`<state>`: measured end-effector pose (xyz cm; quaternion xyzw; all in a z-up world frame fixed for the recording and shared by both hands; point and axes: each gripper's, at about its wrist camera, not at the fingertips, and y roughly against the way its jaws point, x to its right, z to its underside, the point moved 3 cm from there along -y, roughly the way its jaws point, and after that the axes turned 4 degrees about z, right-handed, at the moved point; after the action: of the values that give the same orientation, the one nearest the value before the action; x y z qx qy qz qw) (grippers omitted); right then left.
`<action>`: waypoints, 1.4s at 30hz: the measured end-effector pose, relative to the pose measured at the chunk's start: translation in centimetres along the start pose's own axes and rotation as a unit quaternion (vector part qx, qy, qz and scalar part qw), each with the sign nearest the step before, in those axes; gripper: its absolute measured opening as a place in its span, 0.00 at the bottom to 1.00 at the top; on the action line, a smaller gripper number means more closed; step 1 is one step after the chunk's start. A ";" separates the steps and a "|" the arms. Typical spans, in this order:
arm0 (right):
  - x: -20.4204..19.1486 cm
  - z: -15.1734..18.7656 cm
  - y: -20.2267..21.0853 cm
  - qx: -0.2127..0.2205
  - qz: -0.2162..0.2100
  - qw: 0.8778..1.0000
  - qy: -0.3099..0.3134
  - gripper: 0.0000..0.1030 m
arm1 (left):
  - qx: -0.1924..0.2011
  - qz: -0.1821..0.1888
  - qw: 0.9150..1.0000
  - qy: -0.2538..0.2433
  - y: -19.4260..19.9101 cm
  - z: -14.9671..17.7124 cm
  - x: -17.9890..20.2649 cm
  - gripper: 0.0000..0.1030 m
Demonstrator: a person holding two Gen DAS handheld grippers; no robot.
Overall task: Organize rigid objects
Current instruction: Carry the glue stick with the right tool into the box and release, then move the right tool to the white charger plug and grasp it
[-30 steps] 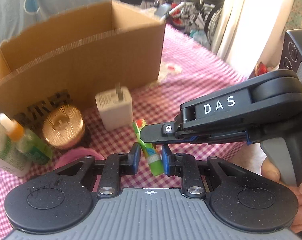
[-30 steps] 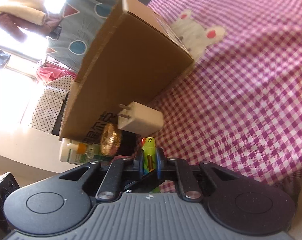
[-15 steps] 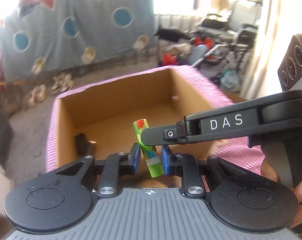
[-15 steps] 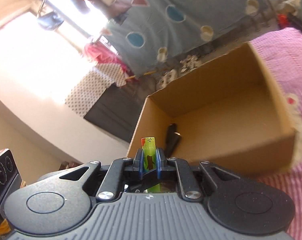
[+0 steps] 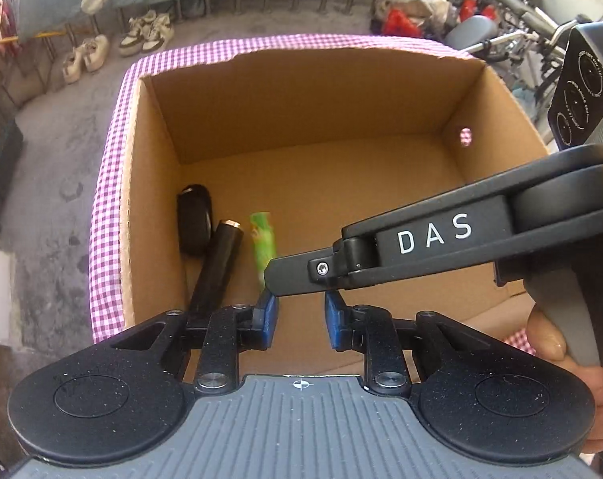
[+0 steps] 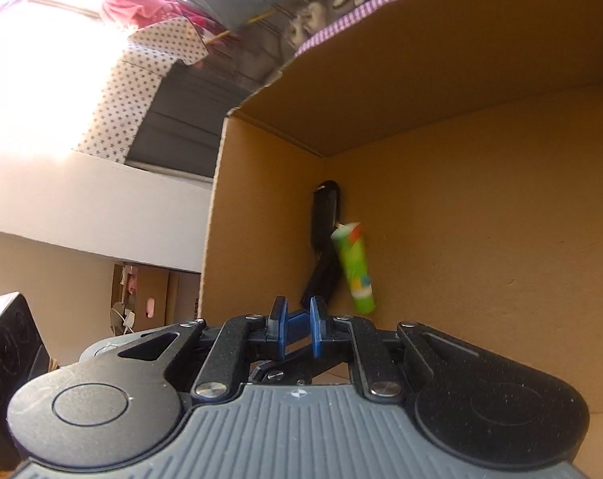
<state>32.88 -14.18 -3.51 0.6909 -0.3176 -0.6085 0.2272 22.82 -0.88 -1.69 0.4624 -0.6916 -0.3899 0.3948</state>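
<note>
A green tube [image 5: 263,243] lies blurred low inside the open cardboard box [image 5: 301,92], beside a black cylinder [image 5: 217,267] and a black oval object [image 5: 193,219]. My left gripper [image 5: 301,315] hangs over the box's near side, blue pads a narrow gap apart with nothing between them. My right gripper [image 5: 277,279] reaches in from the right, its finger crossing just above the left pads. In the right wrist view the green tube [image 6: 355,269] is tilted and blurred past my right gripper [image 6: 299,319], whose pads stand close together and hold nothing. The box wall [image 6: 481,239] fills that view.
The box sits at the edge of a pink checked cloth [image 5: 106,219]. Beyond it are a grey floor with shoes [image 5: 145,34] and wheelchairs [image 5: 521,0]. A person's hand [image 5: 549,339] grips the right handle. A black device with dials [image 5: 585,92] stands at right.
Both grippers travelled from the table items up over the box. The green tube, between the jaws in the earlier frames, has left them and dropped into the box.
</note>
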 end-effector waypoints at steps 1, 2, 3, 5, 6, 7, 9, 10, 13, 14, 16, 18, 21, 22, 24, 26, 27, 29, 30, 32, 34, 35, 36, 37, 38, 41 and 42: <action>0.1 -0.1 -0.1 -0.001 0.000 1.000 -0.002 0.13 | -0.002 0.003 1.000 0.007 -0.1 -0.2 -0.2 0.23; 0.1 -0.1 -0.2 -0.002 -0.001 1.000 0.000 0.13 | -0.003 0.006 1.000 0.013 -0.1 -0.3 -0.4 0.23; 0.1 -0.1 -0.2 -0.002 -0.001 1.000 0.000 0.13 | -0.003 0.008 1.000 0.017 0.1 -0.3 -0.7 0.23; 0.1 -0.1 -0.1 -0.001 -0.002 1.000 0.000 0.13 | -0.002 0.011 1.000 0.021 0.4 -0.3 -1.0 0.24; 0.0 0.0 0.1 0.000 -0.004 1.000 0.001 0.13 | 0.000 0.011 1.000 0.023 0.6 -0.3 -1.1 0.24; 0.1 -0.3 0.5 0.005 -0.009 1.000 -0.001 0.13 | 0.002 0.012 1.000 0.024 0.8 -0.2 -1.1 0.24; 0.1 0.0 1.5 0.013 -0.016 1.000 -0.003 0.13 | 0.009 0.014 1.000 0.023 1.4 -0.1 -0.8 0.25; 0.1 0.3 2.1 0.019 -0.020 1.000 -0.004 0.13 | 0.014 0.014 1.000 0.021 1.7 0.1 -0.6 0.27; -0.1 1.2 4.7 0.044 -0.035 0.998 -0.001 0.14 | 0.035 0.017 0.999 0.011 3.2 0.4 0.2 0.31; -0.1 1.7 5.8 0.054 -0.044 0.998 0.001 0.14 | 0.044 0.020 0.999 0.005 3.9 0.6 0.5 0.34; 0.0 3.2 8.4 0.079 -0.058 0.995 0.006 0.14 | 0.063 0.024 0.998 -0.005 5.4 1.3 1.2 0.35; 0.2 5.1 11.3 0.109 -0.074 0.991 0.014 0.14 | 0.082 0.028 0.996 -0.018 6.9 2.3 2.1 0.37; 0.7 7.3 14.0 0.135 -0.087 0.987 0.019 0.15 | 0.109 0.034 0.993 -0.038 8.8 4.0 2.9 0.42; 1.4 9.6 16.4 0.160 -0.099 0.982 0.026 0.15 | 0.118 0.036 0.991 -0.044 9.2 4.7 3.3 0.44; 2.4 12.0 18.1 0.183 -0.100 0.978 0.027 0.15 | 0.133 0.040 0.989 -0.056 9.9 6.2 4.4 0.46; 3.7 14.2 18.7 0.200 -0.096 0.975 0.018 0.16 | 0.144 0.051 0.986 -0.066 10.1 7.8 5.3 0.47; 4.6 15.2 18.8 0.208 -0.092 0.974 0.010 0.16 | 0.148 0.059 0.985 -0.069 10.1 8.6 5.6 0.47; 6.5 16.9 18.6 0.218 -0.081 0.972 -0.013 0.18 | 0.151 0.071 0.983 -0.079 9.4 10.1 6.9 0.48; 7.5 17.6 18.1 0.222 -0.078 0.972 -0.026 0.18 | 0.150 0.074 0.982 -0.085 8.9 10.9 7.6 0.48; 9.2 18.5 17.2 0.226 -0.071 0.970 -0.047 0.18 | 0.152 0.080 0.980 -0.104 7.5 12.0 9.0 0.48; 10.8 18.9 16.1 0.224 -0.063 0.970 -0.069 0.18 | 0.148 0.079 0.979 -0.115 5.9 12.7 10.3 0.48; 11.4 18.9 15.7 0.223 -0.061 0.970 -0.077 0.18 | 0.148 0.078 0.978 -0.125 5.1 13.1 11.1 0.48; 11.9 19.0 15.3 0.220 -0.059 0.970 -0.083 0.18 | 0.148 0.071 0.977 -0.135 4.3 13.3 11.7 0.48; 12.2 18.9 15.0 0.218 -0.055 0.971 -0.085 0.18 | 0.145 0.058 0.977 -0.144 3.4 13.4 12.4 0.48; 12.4 18.7 14.7 0.217 -0.048 0.971 -0.086 0.18 | 0.142 0.048 0.976 -0.155 2.6 13.4 13.0 0.48; 12.7 17.9 14.1 0.216 -0.031 0.972 -0.083 0.18 | 0.143 0.018 0.974 -0.174 0.7 13.2 14.2 0.48; 12.8 17.5 13.9 0.215 -0.029 0.973 -0.082 0.19 | 0.140 0.012 0.975 -0.174 0.1 13.1 14.4 0.48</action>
<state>14.09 -31.70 -5.45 0.6800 -0.4385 -0.5870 0.0290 7.20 -12.19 -3.96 0.4299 -0.8028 -0.3588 0.2047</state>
